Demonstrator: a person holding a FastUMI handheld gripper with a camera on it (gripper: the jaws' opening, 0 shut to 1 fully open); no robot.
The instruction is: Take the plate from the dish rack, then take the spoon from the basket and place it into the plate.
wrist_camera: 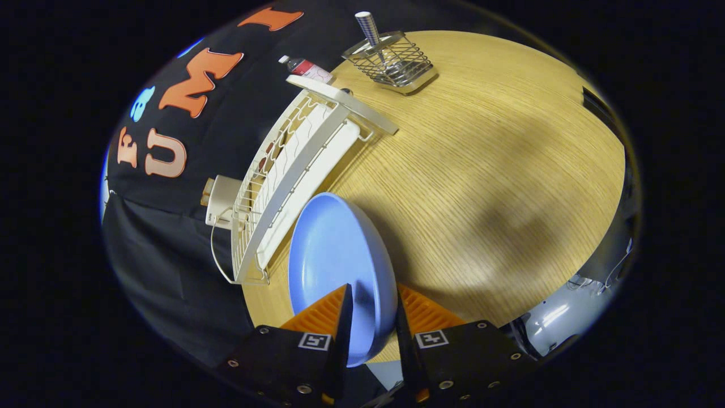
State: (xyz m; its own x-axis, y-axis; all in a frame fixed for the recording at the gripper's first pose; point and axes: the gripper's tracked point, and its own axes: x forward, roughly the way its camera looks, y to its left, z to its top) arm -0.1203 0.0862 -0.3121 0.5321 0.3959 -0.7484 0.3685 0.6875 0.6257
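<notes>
Already hand-held gripper [371, 317] clamped plate [334, 266], clear of dish rack [294, 170]; spoon [371, 31] waited in basket [393, 62] far beyond fingers.

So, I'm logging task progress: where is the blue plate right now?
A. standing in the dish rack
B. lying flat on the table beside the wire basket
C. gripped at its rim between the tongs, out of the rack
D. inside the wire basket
C: the tongs pinch the blue plate by its rim, beside the white dish rack, not in its slots.
</notes>
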